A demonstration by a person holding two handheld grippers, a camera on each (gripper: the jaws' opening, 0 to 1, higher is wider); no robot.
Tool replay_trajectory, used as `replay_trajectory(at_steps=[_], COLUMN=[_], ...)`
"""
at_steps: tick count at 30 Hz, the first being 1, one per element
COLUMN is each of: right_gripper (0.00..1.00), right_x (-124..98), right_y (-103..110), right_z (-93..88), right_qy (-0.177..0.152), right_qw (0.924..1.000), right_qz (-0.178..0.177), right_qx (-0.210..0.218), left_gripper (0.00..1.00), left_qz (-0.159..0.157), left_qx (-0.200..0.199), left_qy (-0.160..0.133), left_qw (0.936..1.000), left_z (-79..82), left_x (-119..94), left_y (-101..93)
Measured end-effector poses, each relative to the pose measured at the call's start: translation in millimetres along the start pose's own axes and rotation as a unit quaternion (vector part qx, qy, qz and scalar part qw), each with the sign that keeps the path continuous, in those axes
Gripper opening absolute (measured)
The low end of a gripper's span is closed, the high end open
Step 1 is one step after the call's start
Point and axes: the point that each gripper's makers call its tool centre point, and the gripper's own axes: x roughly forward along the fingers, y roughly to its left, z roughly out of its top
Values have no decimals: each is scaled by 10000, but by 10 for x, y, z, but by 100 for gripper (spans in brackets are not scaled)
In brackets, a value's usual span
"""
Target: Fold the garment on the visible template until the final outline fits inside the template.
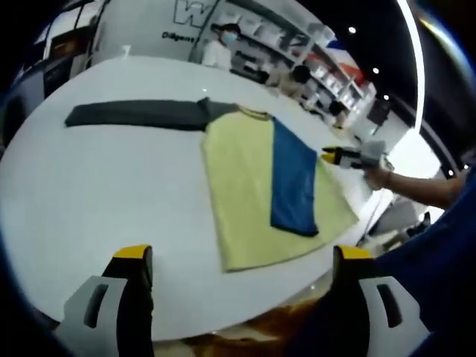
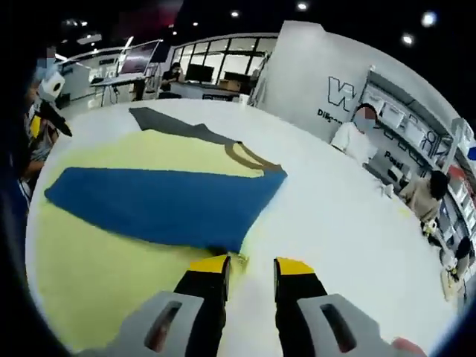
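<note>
large "W" on white wall [image 2: 338,93], smaller lettering below unreadable

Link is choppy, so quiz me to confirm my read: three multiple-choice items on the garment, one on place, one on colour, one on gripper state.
1. Where does the blue panel lie?
A. on top of the yellow garment
B. on the bare table, apart from it
C. hanging off the table edge

2. What colour is the long strip beyond the garment's collar?
A. red
B. dark grey
C. white

3. How do the left gripper's jaws stand?
A. shut on the blue panel
B. shut on the collar
C. spread wide, holding nothing

Answers: 1 A, blue cloth overlaps the yellow in both views. 2 B, it reads dark grey against the white table. 3 C, the tips stand far apart over the near table edge.
</note>
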Motion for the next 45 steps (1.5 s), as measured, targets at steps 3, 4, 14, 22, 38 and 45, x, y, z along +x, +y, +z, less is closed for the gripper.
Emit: replay_trajectory(at_steps=[3,4,14,22,38,45], right_gripper=[17,17,17,19,18,16], right_x=[56,138,299,219,34,-158], right_y=[9,-7,-41,-181,-268,-245], right_z=[-30,-78,25,-49,-198,-155], right_qy=[45,40,-126,-32,136,-138], right_qw=[9999,9999,9998,9988,9979,9969], right_qz=[4,31,-74,-324,-491,-673], right_qx=[-148,-151,-126,-379,-391,375], left_gripper=[96,96,96,96,96,95], left_qz=[44,58,200,215,117,49], left_qx=[-32,-44,-222,-219,-157,-109], left_qy=[4,4,-12,-29,-71,-170], left_qw=[10000,10000,9996,9995,9998,9998], left_z=[-13,-18,-84,-42,-12,40], left_x=[-14,-15,-61,-43,-32,-22], left_y=[27,26,17,33,23,54])
